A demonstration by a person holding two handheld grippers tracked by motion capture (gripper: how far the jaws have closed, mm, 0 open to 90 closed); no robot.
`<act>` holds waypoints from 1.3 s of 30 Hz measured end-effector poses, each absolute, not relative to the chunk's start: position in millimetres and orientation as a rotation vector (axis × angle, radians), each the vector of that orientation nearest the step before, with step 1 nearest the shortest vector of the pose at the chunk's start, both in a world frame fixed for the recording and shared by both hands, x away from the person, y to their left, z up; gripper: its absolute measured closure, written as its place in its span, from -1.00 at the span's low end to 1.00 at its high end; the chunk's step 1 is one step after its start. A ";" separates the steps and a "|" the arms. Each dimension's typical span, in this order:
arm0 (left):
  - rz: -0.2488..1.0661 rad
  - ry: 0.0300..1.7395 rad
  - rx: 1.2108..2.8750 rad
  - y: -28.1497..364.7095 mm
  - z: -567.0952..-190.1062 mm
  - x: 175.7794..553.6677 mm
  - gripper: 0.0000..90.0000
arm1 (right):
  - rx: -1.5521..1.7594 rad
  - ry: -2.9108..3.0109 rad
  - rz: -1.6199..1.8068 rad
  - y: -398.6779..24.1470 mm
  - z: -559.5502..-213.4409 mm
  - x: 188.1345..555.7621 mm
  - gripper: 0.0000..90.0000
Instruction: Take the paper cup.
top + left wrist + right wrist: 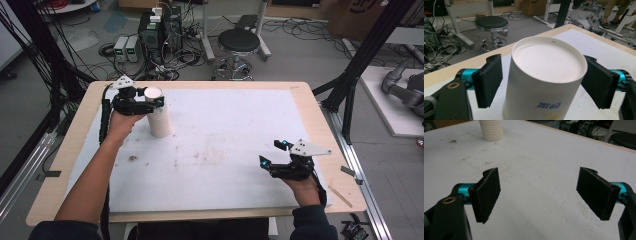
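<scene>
Where seen close, tongs [541,82] straddle cup stack [544,82].

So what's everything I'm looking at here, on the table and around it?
stack of paper cups: one stack, white, upside down, far left of the table, between the left jaws
table: one, pale wood rim
white sheet: one, scuffed and stained, covering most of the table
stool: one, black round seat, on the floor beyond the table
electronic boxes and cables: several, dark and grey, on the floor beyond the table
left gripper: one, black with teal parts; one jaw close to or on the cup wall, the other with a gap
right gripper: one, black with teal parts, jaws wide apart over bare sheet
forearms: two, coming in from the near edge
</scene>
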State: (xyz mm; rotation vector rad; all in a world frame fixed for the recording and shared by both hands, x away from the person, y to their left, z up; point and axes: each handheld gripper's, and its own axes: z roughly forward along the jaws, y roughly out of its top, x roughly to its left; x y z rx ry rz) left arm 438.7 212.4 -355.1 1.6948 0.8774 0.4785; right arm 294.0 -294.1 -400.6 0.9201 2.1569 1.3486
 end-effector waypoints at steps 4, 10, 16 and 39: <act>0.485 0.851 1.695 212.8 -355.8 439.4 -0.29 | 0.926 2.155 1.349 -294.5 -400.5 293.8 -0.57; 0.498 0.834 1.678 213.3 -352.6 437.1 -0.28 | 0.923 2.155 1.350 -294.3 -399.8 293.5 -0.57; 0.527 0.803 1.628 214.1 -338.1 432.4 -0.27 | 0.922 2.161 1.349 -292.9 -399.7 293.3 -0.57; 0.615 0.650 1.529 209.4 -273.0 400.6 -0.25 | 0.907 2.151 1.367 -289.8 -394.9 290.7 -0.57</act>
